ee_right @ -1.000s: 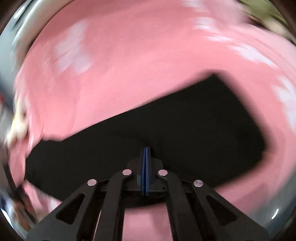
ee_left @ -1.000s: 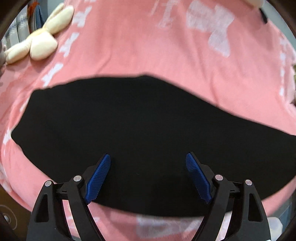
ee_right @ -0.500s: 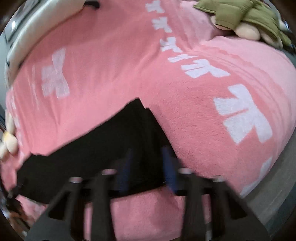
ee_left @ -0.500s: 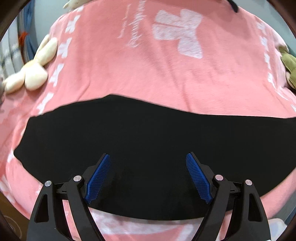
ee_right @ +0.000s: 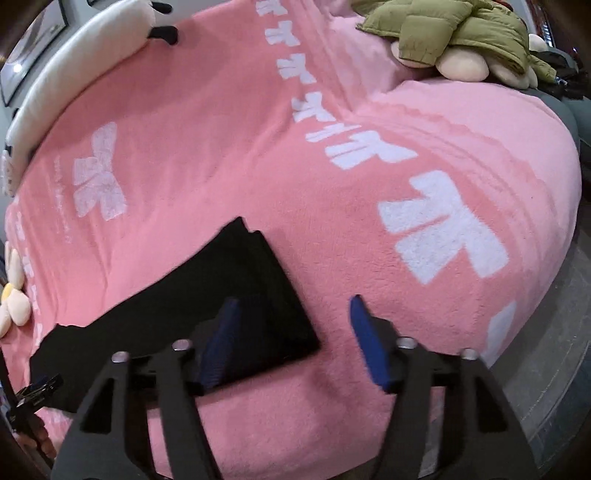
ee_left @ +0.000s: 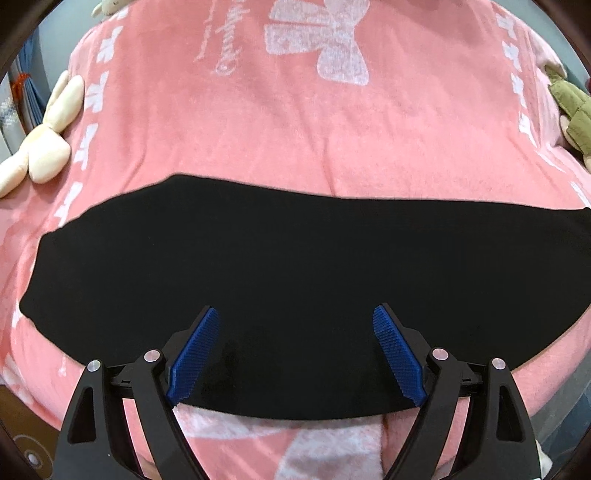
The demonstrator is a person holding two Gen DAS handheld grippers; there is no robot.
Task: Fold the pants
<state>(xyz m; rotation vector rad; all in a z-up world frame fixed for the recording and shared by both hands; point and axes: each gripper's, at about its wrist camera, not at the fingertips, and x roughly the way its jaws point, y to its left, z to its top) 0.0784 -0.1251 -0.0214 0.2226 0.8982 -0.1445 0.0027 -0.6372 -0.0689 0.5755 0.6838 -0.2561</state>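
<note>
Nearby, cream plush toy (ee_left: 44, 147) flanks black pants (ee_left: 295, 295).

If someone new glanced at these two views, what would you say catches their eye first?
The black pants stand out most, spread in a long band across the pink blanket with its white bow prints. Both claws are open: the left claw hangs over the pants' near edge, the right claw over their end corner. A cream plush lies at the blanket's left side, and an olive jacket at the far right.
</note>
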